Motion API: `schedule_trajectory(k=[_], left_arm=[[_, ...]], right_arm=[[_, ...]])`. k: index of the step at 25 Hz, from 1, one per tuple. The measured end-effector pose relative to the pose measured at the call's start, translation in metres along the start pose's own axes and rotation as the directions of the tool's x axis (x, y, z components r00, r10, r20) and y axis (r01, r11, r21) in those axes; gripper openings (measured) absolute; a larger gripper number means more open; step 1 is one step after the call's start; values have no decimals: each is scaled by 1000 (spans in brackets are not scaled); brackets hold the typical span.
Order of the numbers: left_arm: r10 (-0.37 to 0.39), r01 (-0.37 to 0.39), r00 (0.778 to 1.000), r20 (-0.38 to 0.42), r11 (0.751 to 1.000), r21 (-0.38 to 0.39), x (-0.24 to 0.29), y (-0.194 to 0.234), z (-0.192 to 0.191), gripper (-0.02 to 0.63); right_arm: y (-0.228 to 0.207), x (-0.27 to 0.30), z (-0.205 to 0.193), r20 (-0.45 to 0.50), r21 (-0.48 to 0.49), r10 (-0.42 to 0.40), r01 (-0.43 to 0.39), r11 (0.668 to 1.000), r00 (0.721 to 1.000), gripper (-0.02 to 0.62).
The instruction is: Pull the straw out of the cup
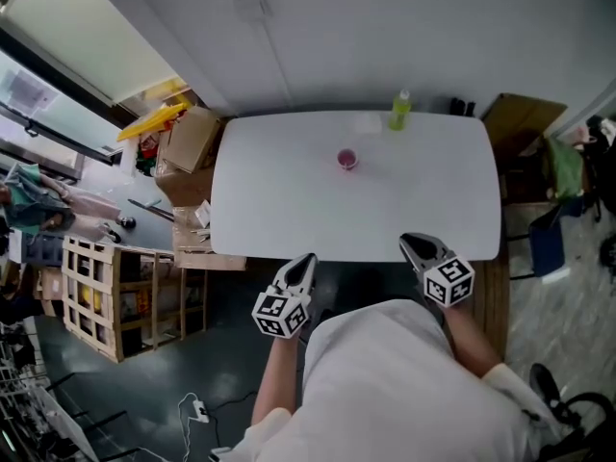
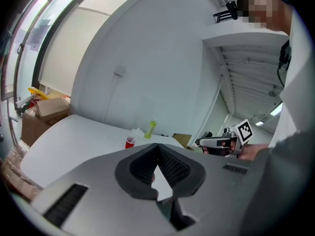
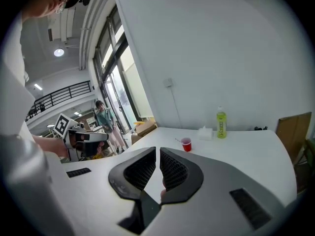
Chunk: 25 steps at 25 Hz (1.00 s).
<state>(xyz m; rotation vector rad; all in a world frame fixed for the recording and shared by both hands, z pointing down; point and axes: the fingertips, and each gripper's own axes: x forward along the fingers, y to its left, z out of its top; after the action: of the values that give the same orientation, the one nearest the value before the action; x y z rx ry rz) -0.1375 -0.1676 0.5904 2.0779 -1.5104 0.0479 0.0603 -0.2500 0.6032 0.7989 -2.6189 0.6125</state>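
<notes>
Head view: small red plastic cup mid-worktop, its straw too small to make out. Right gripper view: thin straw is only a faint line off the cup's rim at 10 o'clock.

Small white lump at 9 o'clock of the tall green plastic bottle: kind unreadable. Bottle label illegible.

Two dark objects at the white worktop's 1 o'clock corner: too small to name.

Brown cardboard sheet cut off at 3 o'clock.

Bystander in a teal top at the head view's 9 o'clock edge, partly cut off.

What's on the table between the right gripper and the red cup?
Nothing: only bare table lies between the right gripper and the cup, as the head view and the right gripper view both show.
</notes>
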Motion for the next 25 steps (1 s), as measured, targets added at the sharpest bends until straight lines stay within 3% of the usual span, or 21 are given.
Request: schedule_trajectory(k=[13,18,25], left_arm=[[-3,1,1000,15,993,115,55,-12,27,3],[-14,13,1000,5,975,221,82,-4,34,14],[-49,65,997,-61,952,300,137,25,26,53]], right_arm=[[-38,-1,4,-17,35,17,-17,999,1000,49],[-42,8,3,-16,52,-7,7,999,1000,49],[-53,19,20,-1,83,-77,77,994,997,49]])
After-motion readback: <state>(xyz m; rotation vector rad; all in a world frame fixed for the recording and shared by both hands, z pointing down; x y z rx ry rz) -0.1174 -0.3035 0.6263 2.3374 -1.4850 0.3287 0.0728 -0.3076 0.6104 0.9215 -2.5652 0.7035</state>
